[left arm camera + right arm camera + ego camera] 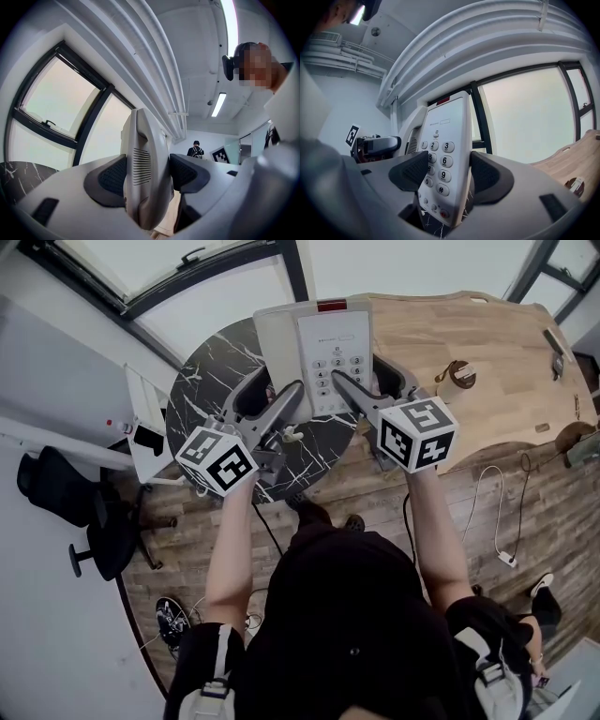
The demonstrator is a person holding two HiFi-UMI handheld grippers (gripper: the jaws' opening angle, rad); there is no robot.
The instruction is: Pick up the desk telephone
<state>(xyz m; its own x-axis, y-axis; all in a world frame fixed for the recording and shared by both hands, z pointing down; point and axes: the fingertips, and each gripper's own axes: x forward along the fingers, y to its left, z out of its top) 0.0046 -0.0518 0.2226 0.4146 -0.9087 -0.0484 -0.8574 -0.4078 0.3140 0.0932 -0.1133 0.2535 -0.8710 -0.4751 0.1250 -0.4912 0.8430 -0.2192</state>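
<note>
Gripping the desk telephone (323, 334), you held both forearms outstretched; left gripper (292, 395) and right gripper (345, 385) sat level, jaws clamped on its edges.

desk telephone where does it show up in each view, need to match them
Head view: desk telephone at top centre, keypad facing up.
Left gripper view: desk telephone at low centre, its handset side edge-on between the jaws.
Right gripper view: desk telephone at centre, its keypad side between the jaws.
Shared landmark: black marble table, lower left in the left gripper view, bottom centre in the right.
</note>
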